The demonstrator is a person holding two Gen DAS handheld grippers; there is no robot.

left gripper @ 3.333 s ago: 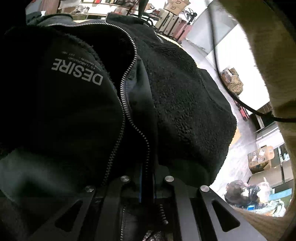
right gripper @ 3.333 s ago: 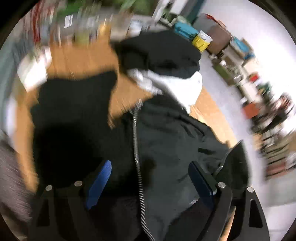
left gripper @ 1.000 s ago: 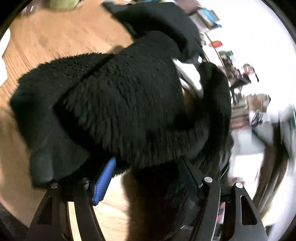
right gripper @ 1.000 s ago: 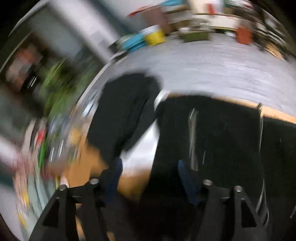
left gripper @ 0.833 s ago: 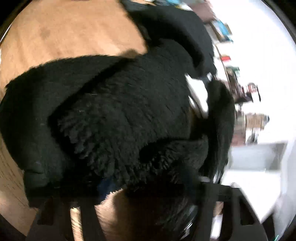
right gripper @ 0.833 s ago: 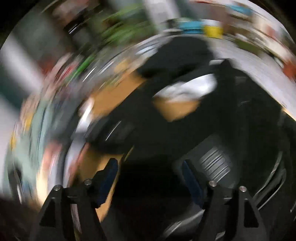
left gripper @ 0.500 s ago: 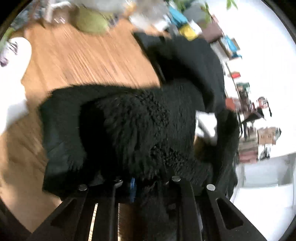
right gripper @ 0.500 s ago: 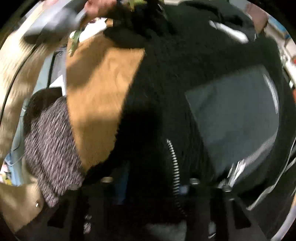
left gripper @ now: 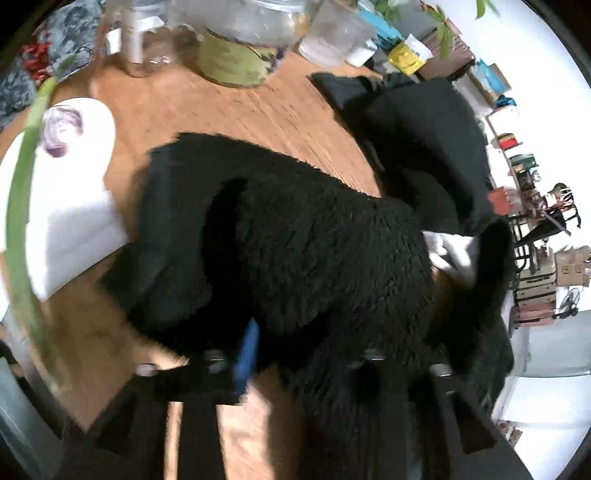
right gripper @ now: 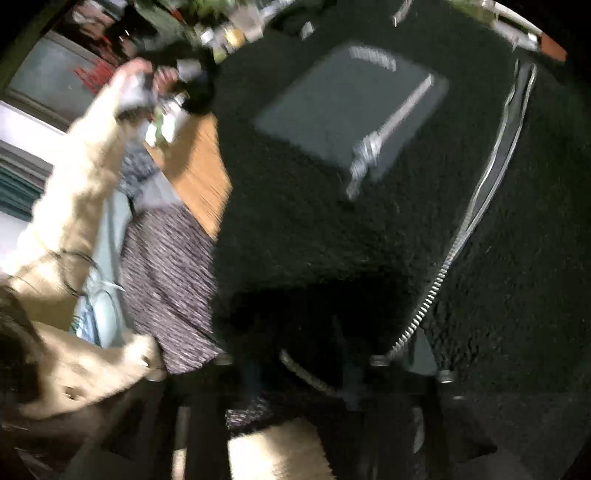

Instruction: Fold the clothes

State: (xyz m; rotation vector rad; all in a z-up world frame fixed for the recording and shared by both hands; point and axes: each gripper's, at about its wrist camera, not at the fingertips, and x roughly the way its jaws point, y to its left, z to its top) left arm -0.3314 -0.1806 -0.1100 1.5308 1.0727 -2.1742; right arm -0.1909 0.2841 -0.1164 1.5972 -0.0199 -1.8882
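A black fleece jacket (left gripper: 295, 240) lies bunched on the wooden table (left gripper: 240, 107). My left gripper (left gripper: 306, 358) is at its near edge, jaws opening; fleece lies loose between the blue pad (left gripper: 245, 350) and the other finger, which the pile half hides. In the right wrist view the jacket (right gripper: 314, 221) fills the frame, with its grey chest pocket (right gripper: 351, 103) and silver zipper (right gripper: 461, 236). My right gripper (right gripper: 303, 376) sits over the dark hem at the zipper's lower end, jaws opening, with cloth between the blurred fingers.
Another black garment (left gripper: 424, 140) and a white one (left gripper: 450, 251) lie beyond the jacket. A white sheet (left gripper: 62, 192), a green bowl (left gripper: 232, 62) and clear containers (left gripper: 332, 33) crowd the table's far side. A person's beige sleeve (right gripper: 74, 192) and speckled knit clothing (right gripper: 170, 277) are at the table edge (right gripper: 199, 173).
Both grippers closed on the fleece half a second ago and have since spread apart. The right gripper swept across the jacket to its hem; the left drew back a little.
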